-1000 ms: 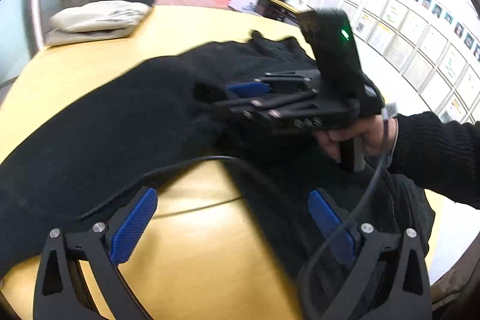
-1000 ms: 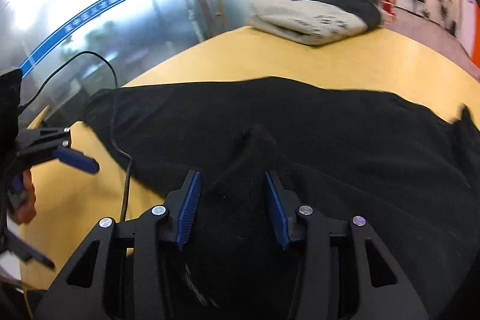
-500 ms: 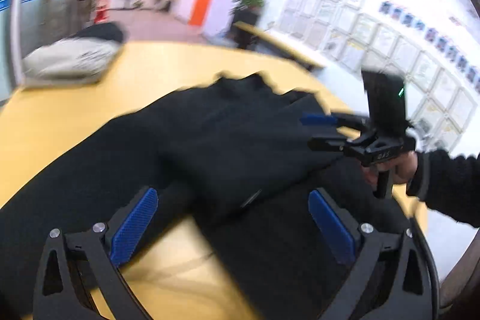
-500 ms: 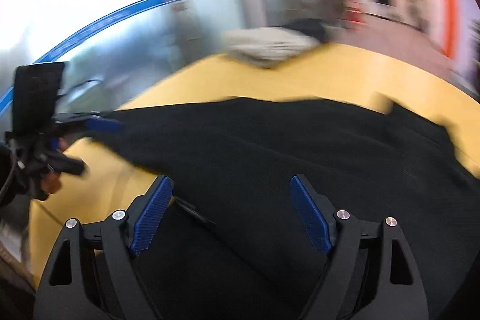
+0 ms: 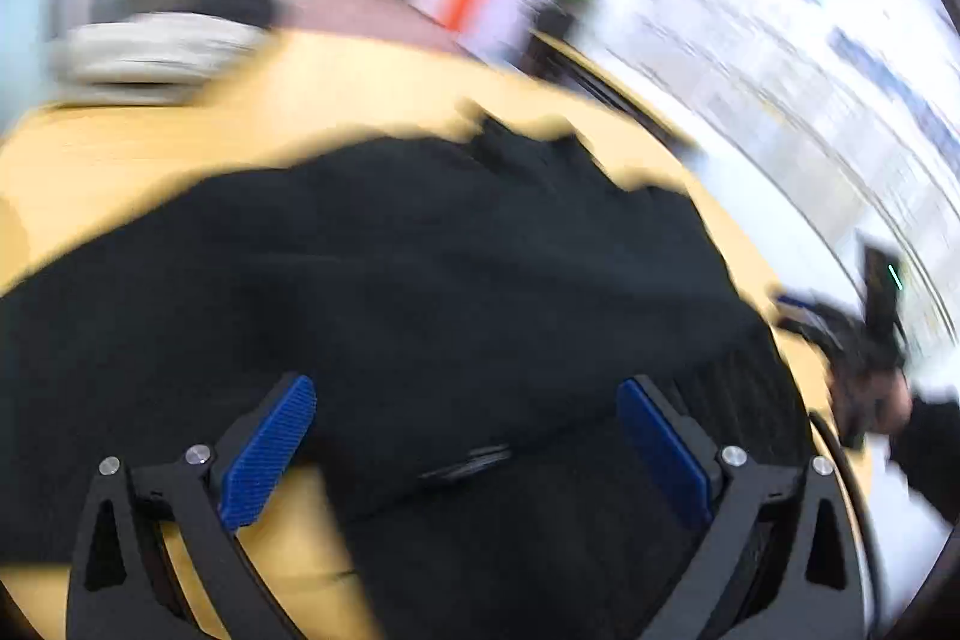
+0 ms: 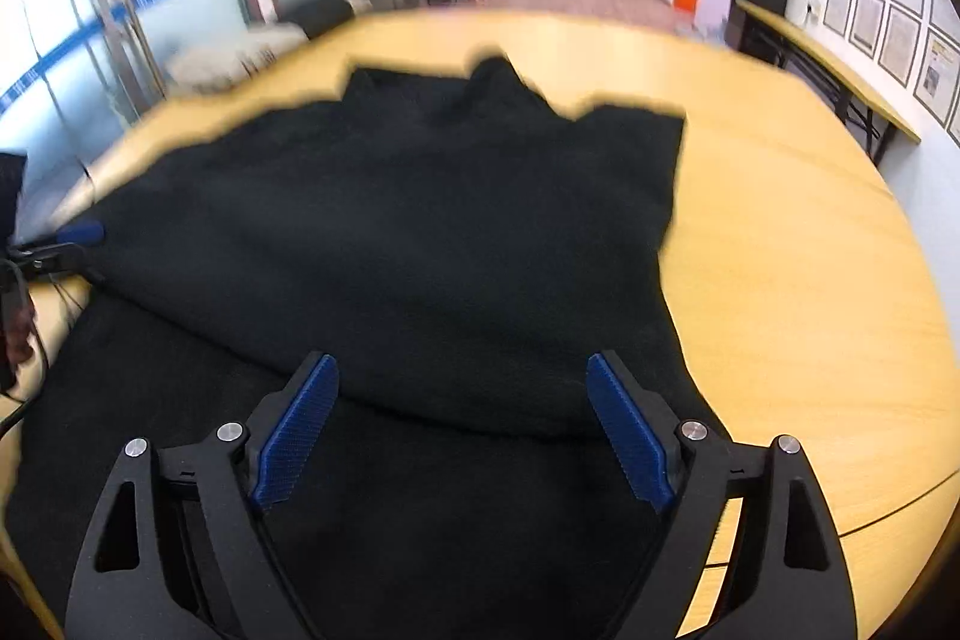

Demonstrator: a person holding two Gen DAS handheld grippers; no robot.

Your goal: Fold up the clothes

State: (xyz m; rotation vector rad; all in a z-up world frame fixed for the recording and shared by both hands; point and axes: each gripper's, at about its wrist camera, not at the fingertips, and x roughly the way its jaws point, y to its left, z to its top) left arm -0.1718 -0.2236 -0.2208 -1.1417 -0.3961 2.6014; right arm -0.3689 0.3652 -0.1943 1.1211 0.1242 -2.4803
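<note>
Both grippers stand wide open with nothing between their blue pads, and each hangs just above a black garment (image 6: 420,232) spread across a yellow table (image 6: 810,280). Seen from the left wrist, the left gripper (image 5: 468,436) has its left pad (image 5: 267,451) over the edge where black cloth meets bare tabletop, with a strip of yellow wood directly beneath that finger; ahead and between the fingers lies a folded-over layer of the garment, its lower edge crossing just in front of the pads, and the right pad (image 5: 660,451) sits over ribbed dark cloth. Far ahead and to the left of this gripper a pale folded pile (image 5: 156,52) rests near the table's far edge, blurred. Off to its right, well apart, the right gripper shows as a dark smeared shape beyond the cloth's right edge. From the right wrist, the left gripper's blue tip (image 6: 81,232) pokes in at the far left, touching or just beside the garment's left edge; which one is unclear. The right gripper (image 6: 462,430) hovers over the garment's near part, with the folded upper layer's hem running just ahead of its fingertips and the collar pointing away at the far end. Right of its right pad (image 6: 630,436) the cloth ends and bare table follows.
</note>
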